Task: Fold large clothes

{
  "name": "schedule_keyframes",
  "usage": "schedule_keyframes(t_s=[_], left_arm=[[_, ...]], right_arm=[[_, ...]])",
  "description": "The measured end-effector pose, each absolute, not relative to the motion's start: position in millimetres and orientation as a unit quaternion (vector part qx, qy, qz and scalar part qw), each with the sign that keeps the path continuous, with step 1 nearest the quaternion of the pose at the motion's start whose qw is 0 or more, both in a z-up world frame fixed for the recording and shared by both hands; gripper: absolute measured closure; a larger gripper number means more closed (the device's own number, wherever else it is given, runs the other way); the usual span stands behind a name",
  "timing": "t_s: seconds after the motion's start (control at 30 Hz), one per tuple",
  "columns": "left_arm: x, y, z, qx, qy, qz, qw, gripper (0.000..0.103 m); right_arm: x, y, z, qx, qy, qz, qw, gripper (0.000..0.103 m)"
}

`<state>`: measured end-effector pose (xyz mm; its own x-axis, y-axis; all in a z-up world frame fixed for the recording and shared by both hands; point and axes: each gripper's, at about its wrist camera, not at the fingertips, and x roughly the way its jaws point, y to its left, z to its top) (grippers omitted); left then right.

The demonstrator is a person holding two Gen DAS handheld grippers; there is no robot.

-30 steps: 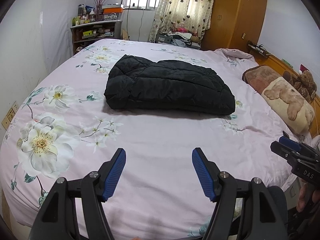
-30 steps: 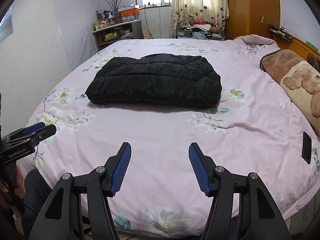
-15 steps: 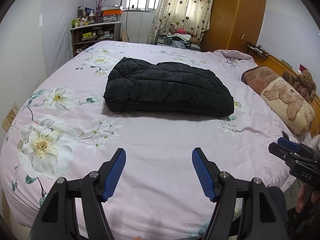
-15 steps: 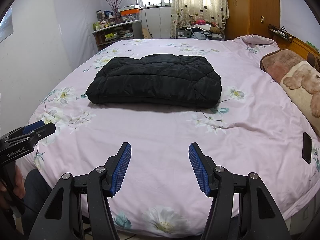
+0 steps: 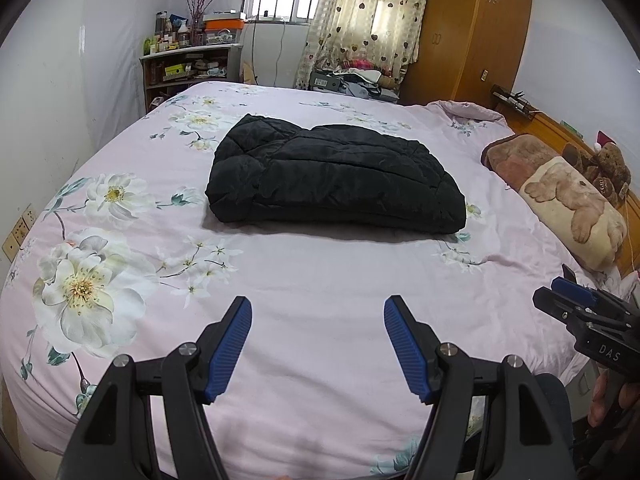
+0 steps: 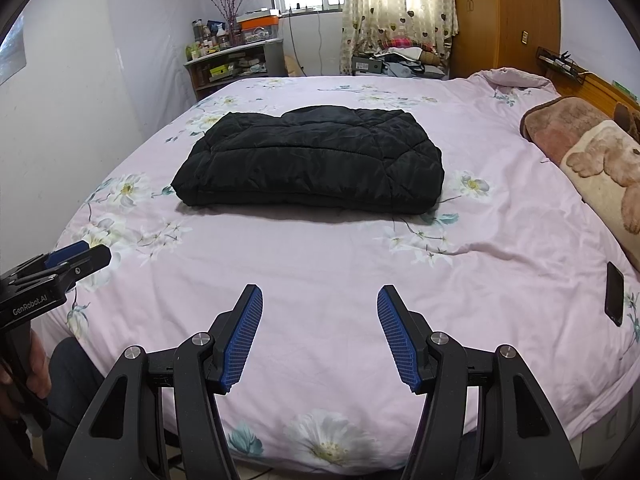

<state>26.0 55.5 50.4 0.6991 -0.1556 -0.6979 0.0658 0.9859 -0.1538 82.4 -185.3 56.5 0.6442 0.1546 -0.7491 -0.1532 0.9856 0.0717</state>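
Note:
A black puffer jacket lies folded into a thick rectangle in the middle of the bed; it also shows in the right wrist view. My left gripper is open and empty, held over the near edge of the bed, well short of the jacket. My right gripper is also open and empty, at the near edge, apart from the jacket. Each gripper shows at the side of the other's view: the right one and the left one.
The bed has a pink floral sheet. A bear-print pillow and a teddy bear lie at the right. A black phone lies on the sheet at right. A shelf and wardrobe stand behind.
Both grippers have stayed open and almost still. The left wrist view has tilted slightly. The jacket has not moved.

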Motion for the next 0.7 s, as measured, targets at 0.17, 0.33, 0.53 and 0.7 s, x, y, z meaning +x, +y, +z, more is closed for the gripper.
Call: schedule_keyframes(t_s=[0.17,0.33,0.53,0.7], left_arm=[[25,53,52,-0.064,0.384,-0.061,0.919,0.032],[23,50,52,-0.064,0.383,-0.062,0.919,0.032],[22,47,52,-0.062,0.382,-0.060,0.920,0.032],[21,44,52,-0.057,0.383,-0.059,0.920,0.032]], right_arm=[[82,-185,56,0.001,0.414,0.085,0.906,0.043],[82,-185,57,0.001,0.413,0.085,0.907,0.043],[82,-186,57,0.001,0.413,0.085,0.907,0.043],[82,-187,56,0.002,0.413,0.086,0.907,0.043]])
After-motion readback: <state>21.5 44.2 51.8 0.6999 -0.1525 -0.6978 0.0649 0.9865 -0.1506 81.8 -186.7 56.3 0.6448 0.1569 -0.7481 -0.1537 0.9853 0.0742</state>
